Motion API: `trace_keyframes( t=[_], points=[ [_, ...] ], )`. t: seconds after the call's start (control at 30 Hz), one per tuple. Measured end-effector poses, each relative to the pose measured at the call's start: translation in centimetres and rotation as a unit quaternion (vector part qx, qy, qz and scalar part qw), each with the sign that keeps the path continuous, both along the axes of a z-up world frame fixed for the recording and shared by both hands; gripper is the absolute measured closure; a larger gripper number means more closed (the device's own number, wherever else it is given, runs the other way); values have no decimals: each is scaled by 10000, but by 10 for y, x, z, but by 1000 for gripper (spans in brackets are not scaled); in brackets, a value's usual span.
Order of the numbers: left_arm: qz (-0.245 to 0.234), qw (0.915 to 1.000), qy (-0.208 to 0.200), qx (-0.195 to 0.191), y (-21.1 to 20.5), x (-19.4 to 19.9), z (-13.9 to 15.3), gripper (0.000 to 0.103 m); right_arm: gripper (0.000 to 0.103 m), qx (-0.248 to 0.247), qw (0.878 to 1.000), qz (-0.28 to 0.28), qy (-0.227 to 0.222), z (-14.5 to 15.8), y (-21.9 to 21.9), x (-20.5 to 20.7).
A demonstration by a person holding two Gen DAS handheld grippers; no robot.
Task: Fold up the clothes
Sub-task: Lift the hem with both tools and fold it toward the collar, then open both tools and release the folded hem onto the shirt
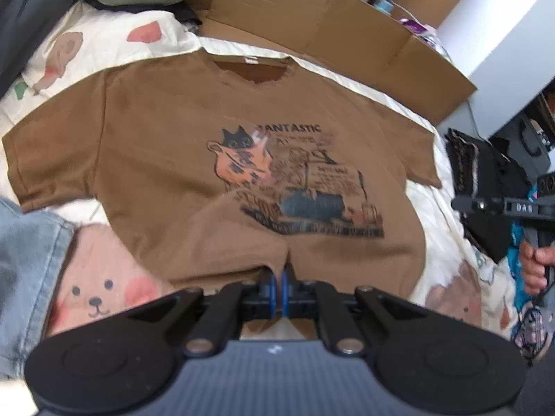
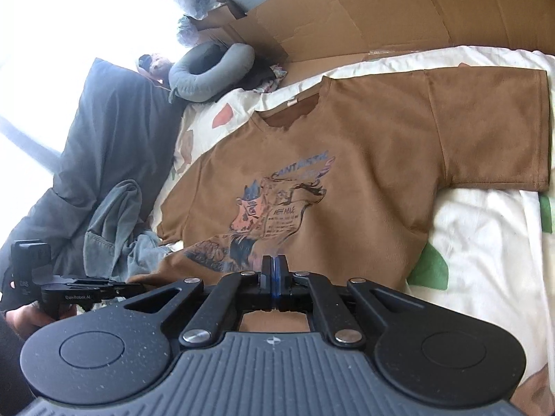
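A brown T-shirt with a cat print lies face up and spread out on the bed, collar at the far side. My left gripper is shut at the middle of the near hem, and creases in the cloth run into its pads. In the right wrist view the T-shirt lies flat. My right gripper is shut just over its lower part, with no pucker at the tips. A hand holds the right gripper beyond the shirt's right edge.
The bed has a cream sheet with animal prints. Denim clothing lies at the left and a dark garment at the right. Flattened cardboard and a grey neck pillow lie past the collar.
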State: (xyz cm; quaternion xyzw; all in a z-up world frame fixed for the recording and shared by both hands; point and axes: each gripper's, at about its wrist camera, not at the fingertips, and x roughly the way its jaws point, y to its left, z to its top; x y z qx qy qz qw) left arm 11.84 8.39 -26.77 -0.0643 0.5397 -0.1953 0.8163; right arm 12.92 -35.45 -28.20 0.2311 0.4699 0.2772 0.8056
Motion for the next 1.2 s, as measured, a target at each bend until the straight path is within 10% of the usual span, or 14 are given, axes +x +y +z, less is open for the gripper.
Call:
trace_keyframes(
  t=[0.23,0.37,0.47,1.2],
  points=[
    [234,9995,-181,-92,3,39,0,99,101,-277,9986,395,194,-16,24,6],
    [278,9991,-301,-45,0,62,1,99,63,-383,9971,589,284,-25,35,-1],
    [343,9987,-377,50,0,78,-1,99,55,-462,9956,734,352,-32,44,-6],
    [816,9858,-774,1244,-5,155,-32,99,54,-415,9953,451,755,-61,55,-11]
  ],
)
